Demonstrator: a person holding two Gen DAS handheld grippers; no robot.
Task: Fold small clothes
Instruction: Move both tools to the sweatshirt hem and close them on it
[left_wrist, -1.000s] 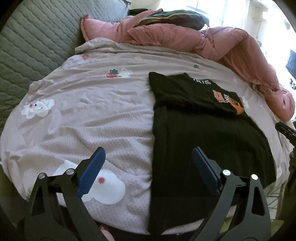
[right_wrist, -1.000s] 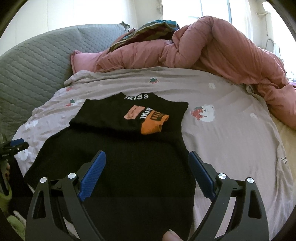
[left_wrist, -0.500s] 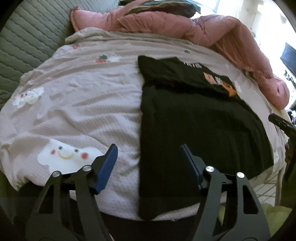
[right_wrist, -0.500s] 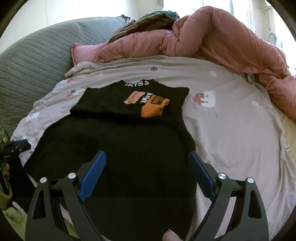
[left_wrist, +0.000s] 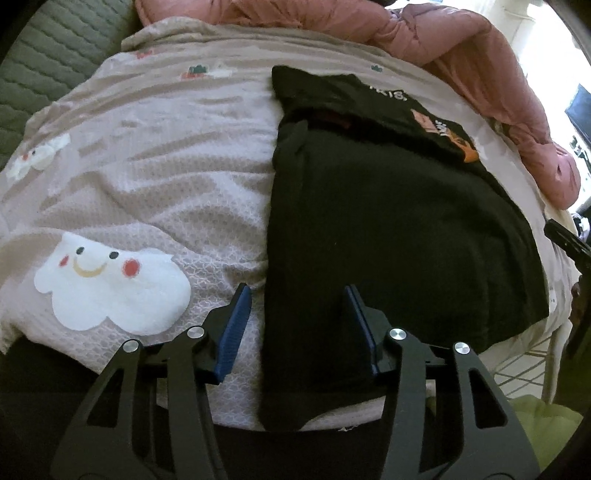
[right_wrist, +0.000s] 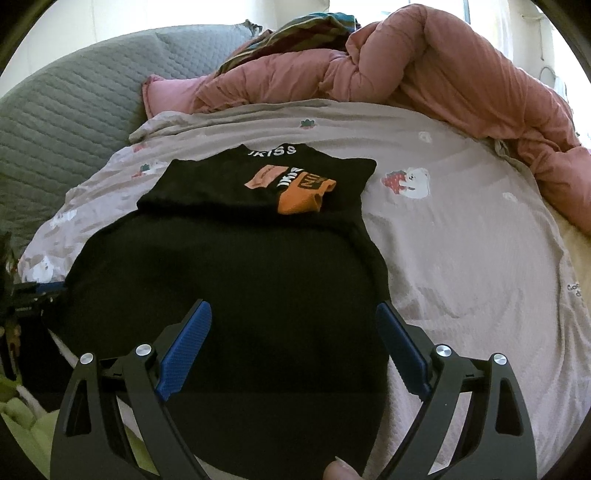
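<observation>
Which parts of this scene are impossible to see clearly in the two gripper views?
- Black garment, right wrist view: near hem falls away over the bed edge.
- White lettering, left wrist view: cut by a fold.
- Striped cloth, right wrist view: partly buried behind the pink duvet.

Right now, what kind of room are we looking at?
Most likely a bedroom: a bed sheet with cartoon prints, a bunched pink duvet and a quilted grey headboard.
</observation>
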